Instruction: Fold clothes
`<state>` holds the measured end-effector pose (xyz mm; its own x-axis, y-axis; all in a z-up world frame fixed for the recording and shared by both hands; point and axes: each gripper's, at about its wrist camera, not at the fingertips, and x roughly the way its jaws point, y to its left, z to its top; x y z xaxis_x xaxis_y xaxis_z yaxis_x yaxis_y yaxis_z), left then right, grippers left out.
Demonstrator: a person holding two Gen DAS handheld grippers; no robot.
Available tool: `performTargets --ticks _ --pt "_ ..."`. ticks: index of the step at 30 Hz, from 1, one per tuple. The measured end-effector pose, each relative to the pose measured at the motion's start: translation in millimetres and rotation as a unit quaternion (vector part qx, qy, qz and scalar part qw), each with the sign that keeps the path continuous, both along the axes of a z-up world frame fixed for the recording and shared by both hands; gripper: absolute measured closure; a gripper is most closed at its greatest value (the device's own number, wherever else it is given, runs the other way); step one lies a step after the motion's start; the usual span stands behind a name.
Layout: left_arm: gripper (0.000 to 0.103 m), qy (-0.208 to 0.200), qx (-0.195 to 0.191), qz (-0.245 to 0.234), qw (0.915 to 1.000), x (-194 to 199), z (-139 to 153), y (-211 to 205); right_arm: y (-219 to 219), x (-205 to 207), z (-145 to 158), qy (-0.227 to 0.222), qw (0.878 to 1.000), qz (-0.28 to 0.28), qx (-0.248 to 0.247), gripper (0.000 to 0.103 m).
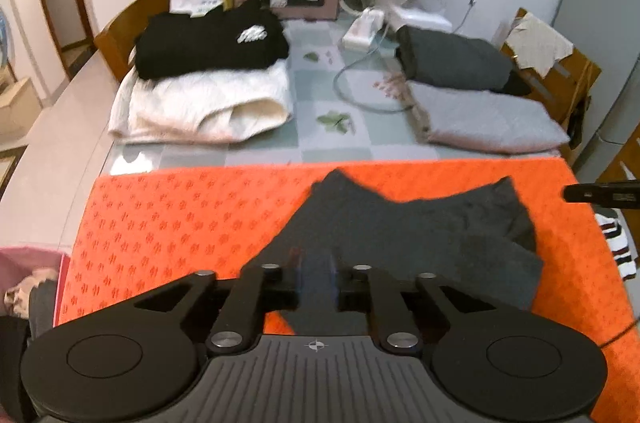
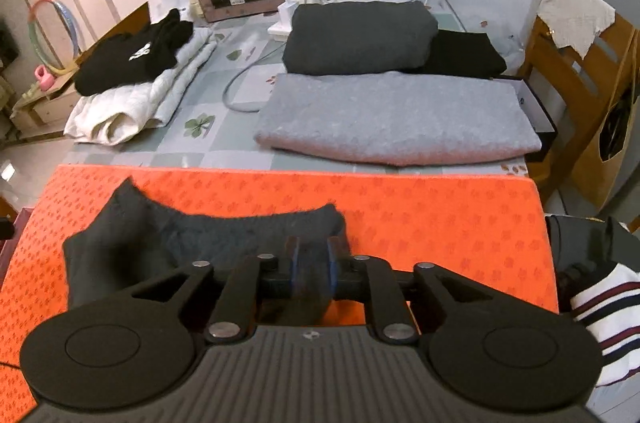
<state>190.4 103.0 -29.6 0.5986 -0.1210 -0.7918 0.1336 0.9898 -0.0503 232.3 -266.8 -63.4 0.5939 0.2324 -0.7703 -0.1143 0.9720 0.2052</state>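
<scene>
On the far left, a folded black garment (image 1: 208, 41) lies on top of a folded cream quilted garment (image 1: 200, 107) on the checked tablecloth (image 1: 320, 91). Nearer, an orange mat (image 1: 180, 215) covers the front of the table, and a dark grey garment (image 1: 420, 227) lies on it, part folded, with two corners pointing toward the far edge. The left gripper (image 1: 316, 277) stands over the near left edge of this garment; its jaws are slightly apart with grey cloth between them, though blur hides whether the pads press it. The right gripper (image 2: 312, 269) stands at the garment's right end, its blue pads (image 2: 333, 265) slightly parted with cloth between them, apparently not clamped. Beyond, on the right, a folded dark grey garment (image 2: 360, 37) sits behind a folded light grey one (image 2: 400, 119). A striped garment (image 2: 608, 319) hangs at the far right.
</scene>
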Motion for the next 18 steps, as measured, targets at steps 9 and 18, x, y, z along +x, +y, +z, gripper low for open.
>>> performTargets --ticks 9,18 --pt "0.05 0.019 0.002 -0.001 0.9998 25.2 -50.9 15.6 7.5 -49.5 8.4 0.031 0.999 0.01 0.024 0.076" --pt "0.042 0.017 -0.044 -0.035 0.9983 70.8 -85.3 9.3 3.1 -82.5 2.7 0.064 0.997 -0.016 0.032 0.075"
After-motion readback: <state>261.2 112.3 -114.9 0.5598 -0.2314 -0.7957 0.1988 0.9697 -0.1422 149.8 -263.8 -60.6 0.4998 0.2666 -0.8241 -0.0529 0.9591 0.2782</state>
